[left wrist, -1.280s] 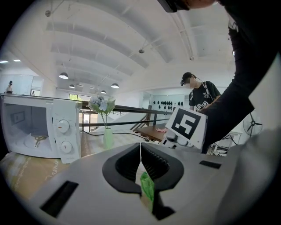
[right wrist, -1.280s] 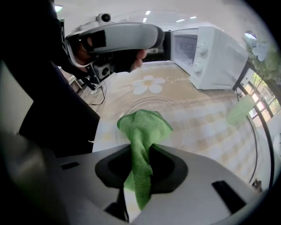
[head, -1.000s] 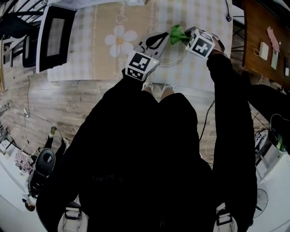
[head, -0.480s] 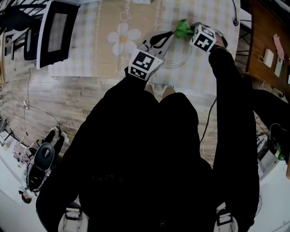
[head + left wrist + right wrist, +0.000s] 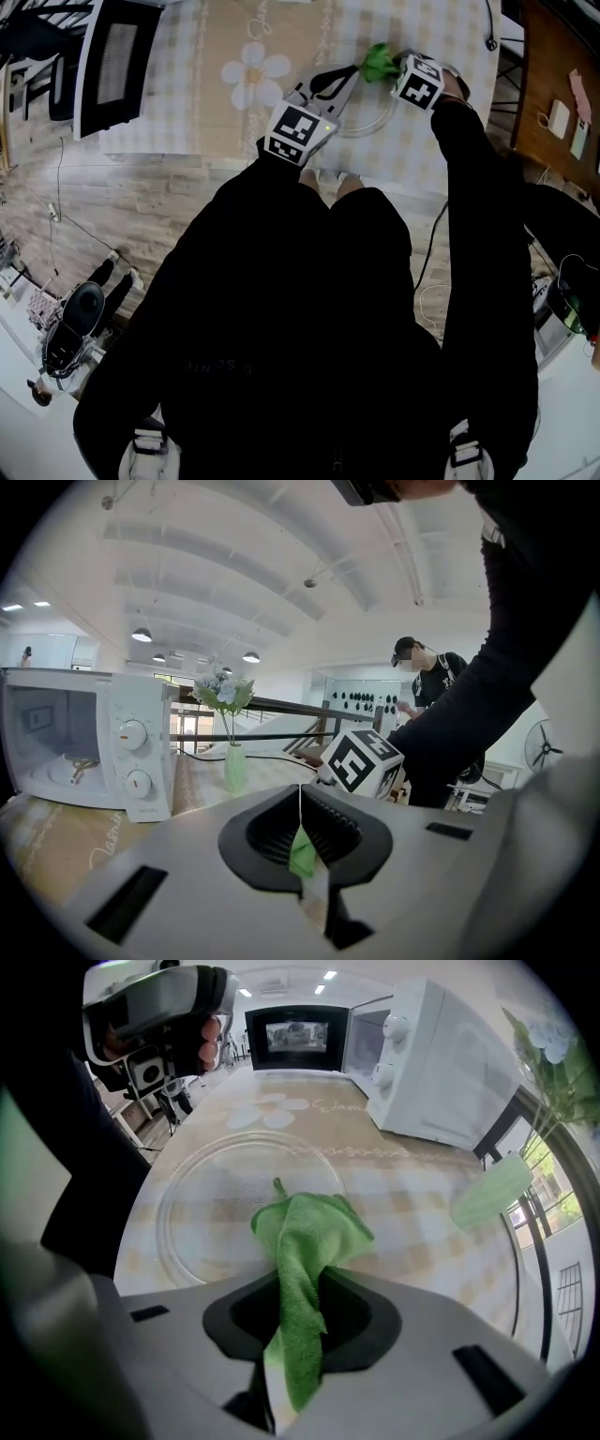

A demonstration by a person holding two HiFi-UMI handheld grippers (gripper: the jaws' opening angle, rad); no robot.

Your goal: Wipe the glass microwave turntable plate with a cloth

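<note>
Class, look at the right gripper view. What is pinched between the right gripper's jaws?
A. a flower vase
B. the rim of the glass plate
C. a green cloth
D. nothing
C: the green cloth is pinched between the jaws of the right gripper, with the glass turntable plate lying flat on the table beyond it.

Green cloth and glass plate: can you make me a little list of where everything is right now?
cloth: green, pinched in the right gripper, bunched end over the plate
plate: clear glass, round, flat on the table
left gripper: fingers closed to a slit, near the plate's edge; pinching it or not, can't tell
microwave: white, door open, behind the plate
vase: pale green, flowers in it, beside the microwave
</note>
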